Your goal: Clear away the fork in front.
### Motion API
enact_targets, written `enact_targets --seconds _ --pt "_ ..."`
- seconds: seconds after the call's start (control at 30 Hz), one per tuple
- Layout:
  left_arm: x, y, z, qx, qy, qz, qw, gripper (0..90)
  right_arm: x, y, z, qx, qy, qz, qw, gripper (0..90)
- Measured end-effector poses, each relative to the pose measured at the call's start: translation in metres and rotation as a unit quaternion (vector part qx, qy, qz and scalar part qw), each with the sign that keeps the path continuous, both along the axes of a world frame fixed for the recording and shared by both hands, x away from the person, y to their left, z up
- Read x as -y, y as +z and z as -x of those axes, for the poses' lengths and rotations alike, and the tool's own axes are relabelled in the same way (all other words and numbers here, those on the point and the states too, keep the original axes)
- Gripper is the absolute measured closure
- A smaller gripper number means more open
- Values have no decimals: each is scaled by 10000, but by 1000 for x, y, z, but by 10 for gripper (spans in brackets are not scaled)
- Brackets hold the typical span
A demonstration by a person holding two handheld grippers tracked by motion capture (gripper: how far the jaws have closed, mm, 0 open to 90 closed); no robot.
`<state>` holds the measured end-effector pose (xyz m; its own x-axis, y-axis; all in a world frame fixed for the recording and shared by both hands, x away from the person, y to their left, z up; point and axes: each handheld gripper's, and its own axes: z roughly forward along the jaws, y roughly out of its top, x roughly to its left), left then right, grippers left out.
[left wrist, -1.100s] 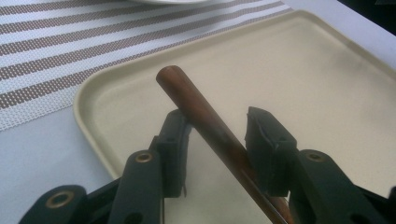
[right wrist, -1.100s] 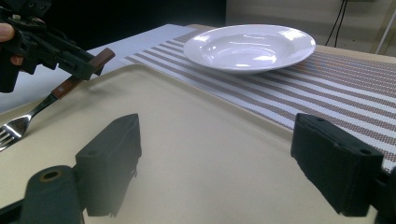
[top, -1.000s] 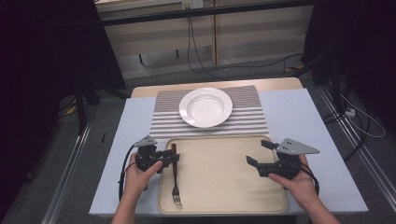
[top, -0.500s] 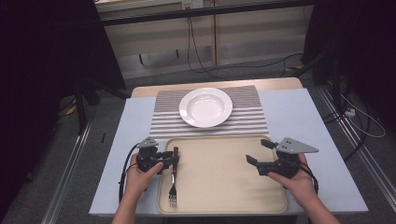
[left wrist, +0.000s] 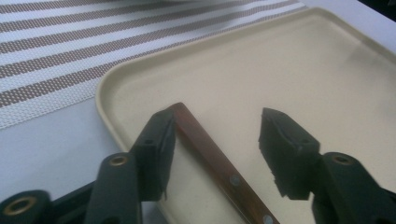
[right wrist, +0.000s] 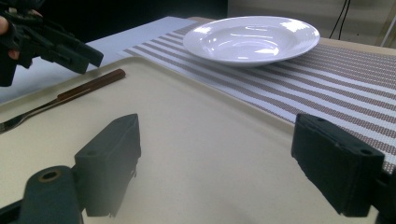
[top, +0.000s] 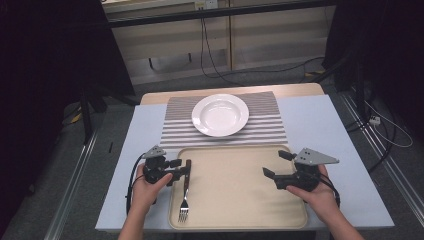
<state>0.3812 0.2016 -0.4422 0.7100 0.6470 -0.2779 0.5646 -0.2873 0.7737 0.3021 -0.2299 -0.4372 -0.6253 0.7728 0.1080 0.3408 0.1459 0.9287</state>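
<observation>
While our left gripper [left wrist: 212, 154] has just been opening, the wooden-handled steel fork [left wrist: 212, 156] lies loose between its jaws — handle pointing away.

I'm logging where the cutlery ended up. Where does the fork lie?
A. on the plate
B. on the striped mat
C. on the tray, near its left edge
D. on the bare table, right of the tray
C: the fork lies flat on the tray by its left rim, tines toward the person.

A white plate [top: 220, 114] sits on a striped placemat [top: 175, 131] beyond the tray [top: 240, 210].
</observation>
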Motion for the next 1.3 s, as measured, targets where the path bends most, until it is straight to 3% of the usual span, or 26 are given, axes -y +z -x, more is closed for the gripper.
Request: enact_targets --seconds 0.17,0.37,0.6,0.77,0.97,1.2,1.3 --pt "-4 9 8 91 33 118 9999 361 1 3 7 -8 -15 4 10000 154" --pt "-9 18 19 308 3 231 9993 330 7 6 16 -19 26 119 9999 149" --pt "-17 21 25 347 13 183 9992 256 16 4 24 -70 5 237 9997 149" --pt "-34 23 34 368 112 148 9992 223 26 2 30 -136 -50 293 9995 149" --pt "-47 22 39 392 258 166 9988 193 30 0 33 -161 -69 266 9995 150" --pt "-54 22 41 416 253 127 9987 167 33 -1 35 -194 -52 274 9994 149" --pt "-55 22 42 438 287 91 9986 150 36 -3 37 -220 -47 421 9989 150"
